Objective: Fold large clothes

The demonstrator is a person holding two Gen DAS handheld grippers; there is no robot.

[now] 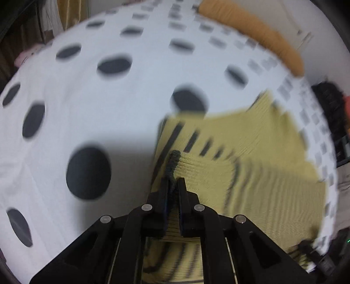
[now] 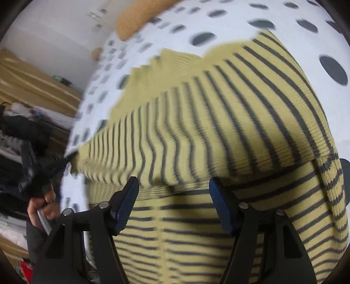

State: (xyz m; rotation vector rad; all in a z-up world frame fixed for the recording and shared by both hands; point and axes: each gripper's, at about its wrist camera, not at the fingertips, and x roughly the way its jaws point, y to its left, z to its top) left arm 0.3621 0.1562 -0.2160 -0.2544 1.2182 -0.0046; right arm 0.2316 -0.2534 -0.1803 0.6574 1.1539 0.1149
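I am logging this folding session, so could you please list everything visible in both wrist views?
sweater: one, yellow with dark stripes, lying partly folded on the bedspread.
bedspread: one, white with dark dots and small grey squares, under the sweater.
pillow: one, orange, at the far edge of the bed.
clothes pile: dark and pale items, beside the bed; the count cannot be told.
curtain: golden, behind the bed.
hand: one, at the lower left of the right wrist view.
left tool: black, shut on a dark edge of the sweater.
right tool: black with blue pads, open over the sweater.
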